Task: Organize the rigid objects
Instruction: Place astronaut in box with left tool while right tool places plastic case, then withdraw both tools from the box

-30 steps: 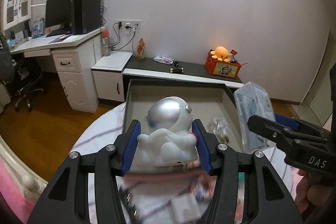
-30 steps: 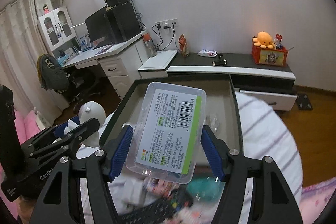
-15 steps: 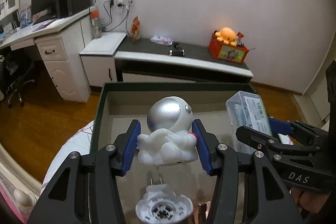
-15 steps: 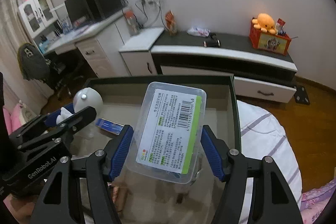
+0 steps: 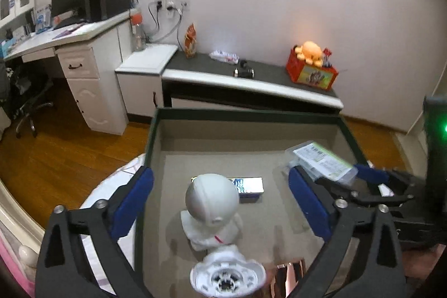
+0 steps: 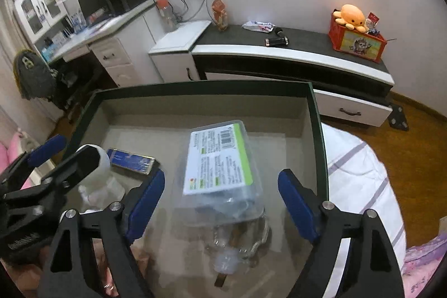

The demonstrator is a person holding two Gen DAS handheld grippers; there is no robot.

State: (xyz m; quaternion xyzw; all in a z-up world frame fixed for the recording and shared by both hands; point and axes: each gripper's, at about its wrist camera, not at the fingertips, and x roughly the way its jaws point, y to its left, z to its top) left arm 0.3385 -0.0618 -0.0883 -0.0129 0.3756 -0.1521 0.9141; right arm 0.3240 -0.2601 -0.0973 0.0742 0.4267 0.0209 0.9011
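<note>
A dark green box (image 5: pixel 245 113) with a beige floor lies under both grippers; it also shows in the right wrist view (image 6: pixel 201 91). My left gripper (image 5: pixel 220 203) is open wide; the white astronaut figure (image 5: pixel 212 211) sits free between its fingers on the box floor. My right gripper (image 6: pixel 220 203) is open; the clear plastic case with a green-edged label (image 6: pixel 220 158) lies tilted between its fingers, resting on other clear items. The case (image 5: pixel 321 158) and the figure (image 6: pixel 97 166) each show in the other view.
In the box also lie a blue flat pack (image 5: pixel 248 186), a white round plug-like item (image 5: pixel 226 275) and a clear bag (image 6: pixel 243 236). The box rests on a striped white cover (image 6: pixel 360 175). A low cabinet (image 6: pixel 293 52) and desk (image 5: pixel 69 46) stand beyond.
Both grippers came down into the box and opened. The astronaut figure dropped from the left gripper onto the box floor; the clear case left the right gripper and tipped onto the contents.
</note>
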